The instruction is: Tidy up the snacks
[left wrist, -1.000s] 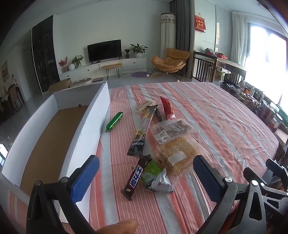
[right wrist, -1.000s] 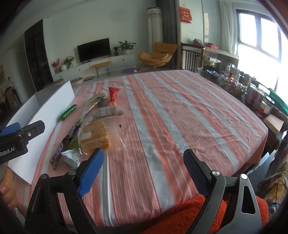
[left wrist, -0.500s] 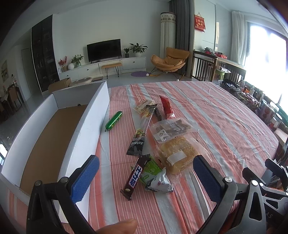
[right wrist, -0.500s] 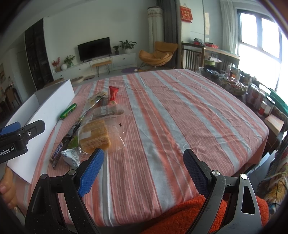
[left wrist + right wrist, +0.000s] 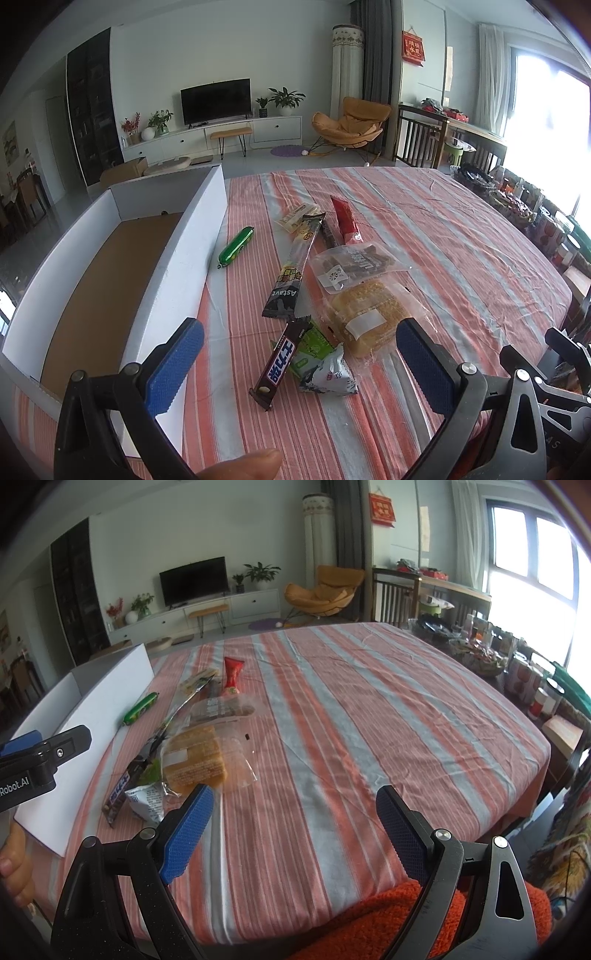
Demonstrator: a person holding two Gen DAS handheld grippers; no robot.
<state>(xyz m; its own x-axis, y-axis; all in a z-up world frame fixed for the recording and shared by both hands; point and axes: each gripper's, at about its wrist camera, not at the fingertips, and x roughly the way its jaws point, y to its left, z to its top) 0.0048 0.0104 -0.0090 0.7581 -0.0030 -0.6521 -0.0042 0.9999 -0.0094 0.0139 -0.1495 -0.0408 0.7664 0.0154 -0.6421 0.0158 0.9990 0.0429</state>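
Observation:
Several snacks lie in a loose cluster on the striped tablecloth: a dark chocolate bar (image 5: 279, 364), a grey-white packet (image 5: 328, 376), a green packet (image 5: 308, 349), a wrapped yellow cake (image 5: 369, 314), a clear bag of brown pieces (image 5: 354, 264), a long black stick pack (image 5: 295, 271), a red sachet (image 5: 343, 221) and a green sausage (image 5: 236, 245). A white box (image 5: 184, 258) with a brown floor stands left of them. My left gripper (image 5: 299, 365) hovers open just short of the chocolate bar. My right gripper (image 5: 295, 830) is open over bare cloth, right of the cake (image 5: 194, 758).
The round table's edge (image 5: 517, 797) drops off to the right, where a chair and cluttered shelves stand. An orange fleece sleeve (image 5: 388, 915) fills the bottom of the right wrist view. A thumb (image 5: 240, 465) shows below the left gripper.
The left gripper has crept slightly forward toward the snack cluster. The right gripper has barely shifted. Both stay open.

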